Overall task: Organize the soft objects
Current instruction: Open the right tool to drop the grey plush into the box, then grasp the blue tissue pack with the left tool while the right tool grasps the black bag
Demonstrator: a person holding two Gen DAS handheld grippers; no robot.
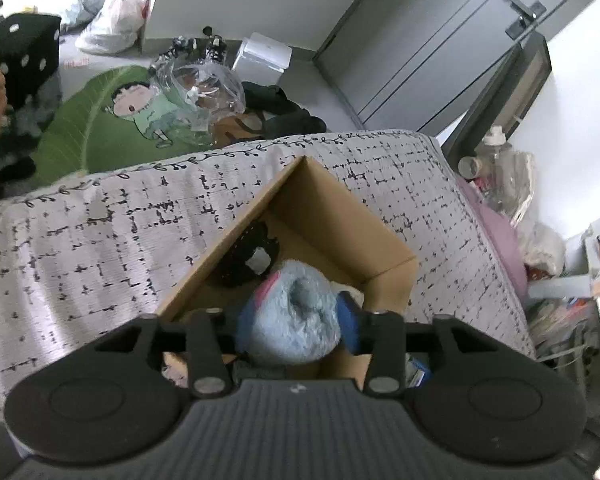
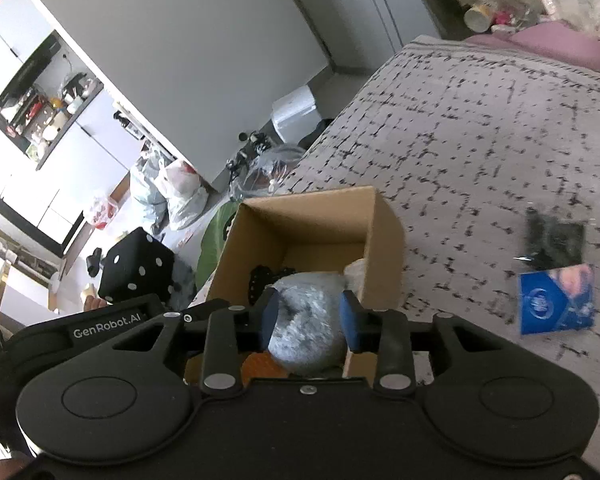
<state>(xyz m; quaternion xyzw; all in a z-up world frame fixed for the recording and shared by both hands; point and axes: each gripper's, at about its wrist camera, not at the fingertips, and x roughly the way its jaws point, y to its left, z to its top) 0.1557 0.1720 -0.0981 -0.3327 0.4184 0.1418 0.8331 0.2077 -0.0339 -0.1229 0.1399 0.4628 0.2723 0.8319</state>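
The left gripper (image 1: 288,320) and right gripper (image 2: 310,318) are seen part-open astride a fluffy blue plush toy (image 1: 290,320); whether the pads still press cannot be told. The toy sits above the cardboard box (image 1: 340,216), at its six o'clock edge. Jaws should be widened fully before withdrawal, so the fur is not dragged back out.

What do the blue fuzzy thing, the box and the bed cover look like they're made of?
Blue fuzzy thing: plush, fleecy fabric; matted pile with a pink patch, probably a stuffed toy. Box: brown cardboard, matte; plain raw edges at the open top. Bed cover: woven or quilted cloth, slight sheen, black broken-grid print, stitched vine border along the edge.
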